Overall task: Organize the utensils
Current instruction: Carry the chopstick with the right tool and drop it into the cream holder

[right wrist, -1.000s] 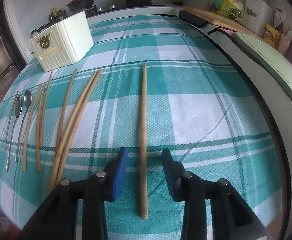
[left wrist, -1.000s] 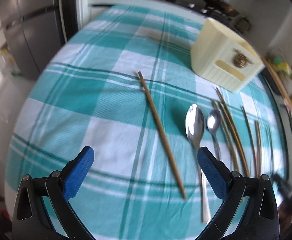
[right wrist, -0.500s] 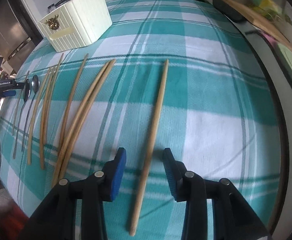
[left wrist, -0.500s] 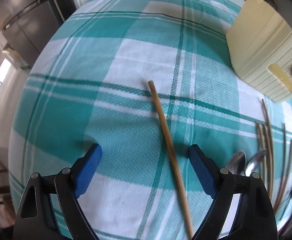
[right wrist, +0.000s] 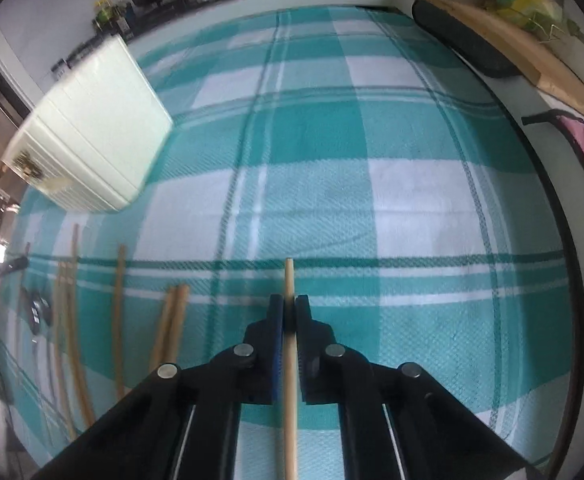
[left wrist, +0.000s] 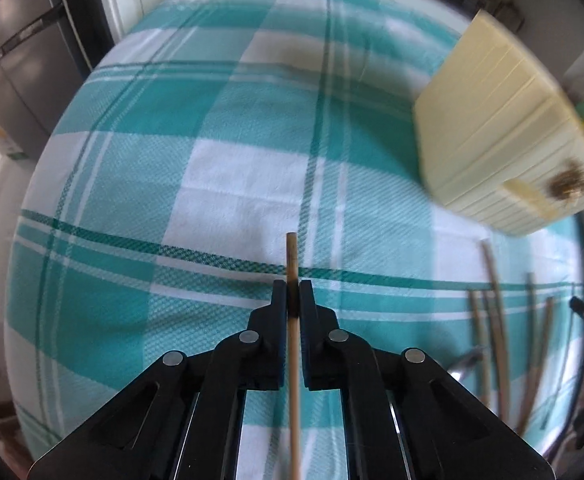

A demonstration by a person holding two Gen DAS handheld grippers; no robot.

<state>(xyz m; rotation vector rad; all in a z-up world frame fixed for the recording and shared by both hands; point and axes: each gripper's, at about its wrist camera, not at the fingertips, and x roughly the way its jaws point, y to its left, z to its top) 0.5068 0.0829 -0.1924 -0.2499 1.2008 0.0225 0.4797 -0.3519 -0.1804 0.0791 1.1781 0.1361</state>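
Left claw (left wrist: pixel 292 292) is clamped tight on a wooden chopstick (left wrist: pixel 292 252), jaws having just snapped together around it. The stick runs straight up the middle of the left wrist view, its tip poking out past the fingertips toward 12 o'clock, its shaft passing back between the black arms toward 6 o'clock. Whether it is lifted off the cloth, I cannot tell.

Right claw (right wrist: pixel 289 308) has just closed too, and it grips its own wooden chopstick (right wrist: pixel 289 280) the same way: tip at 12 o'clock beyond the blue pads (right wrist: pixel 278 320), shaft trailing down to 6 o'clock.

Under both lies the bench (left wrist: pixel 212 184), spread with a teal-and-white checked tablecloth. The cream ribbed utensil holder (left wrist: pixel 500 148) sits at about 2 o'clock from the left claw, well apart from it, blurred, with a small gold ornament on its front. In the right wrist view that holder (right wrist: pixel 92 132) stands at 10 o'clock.

Between the two claws the loose chopsticks (right wrist: pixel 118 312) lie on the cloth in a rough row, at 9 o'clock from the right claw; a pair of them (right wrist: pixel 172 320) lies nearest it. In the left view they (left wrist: pixel 496 320) show at 3 o'clock, smeared. Dark spoon bowls (right wrist: pixel 36 308) sit at the far left edge of the right view, too blurred to count.
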